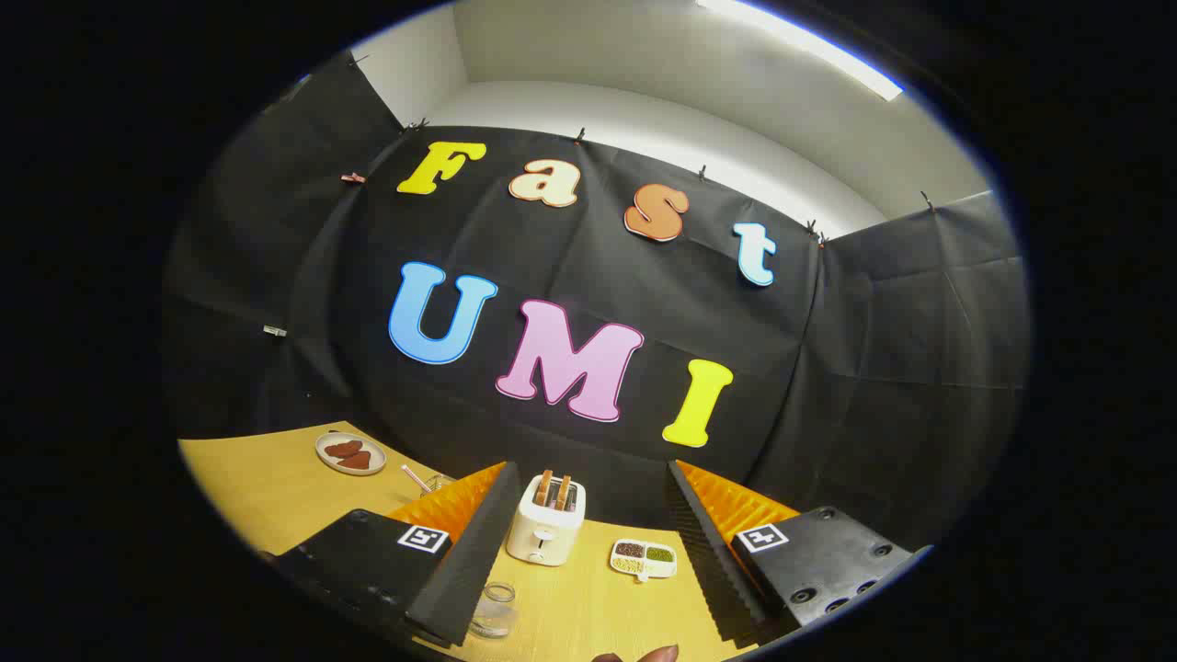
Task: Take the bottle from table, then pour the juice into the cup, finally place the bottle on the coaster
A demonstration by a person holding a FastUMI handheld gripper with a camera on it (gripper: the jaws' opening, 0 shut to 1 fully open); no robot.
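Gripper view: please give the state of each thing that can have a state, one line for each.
gripper: open, holding nothing, fingers spread wide above the table.
toaster: upright, two slices standing in its slots.
glass cup: upright, looks empty.
plate: flat, brown pieces on it.
divided dish: filled in its compartments.
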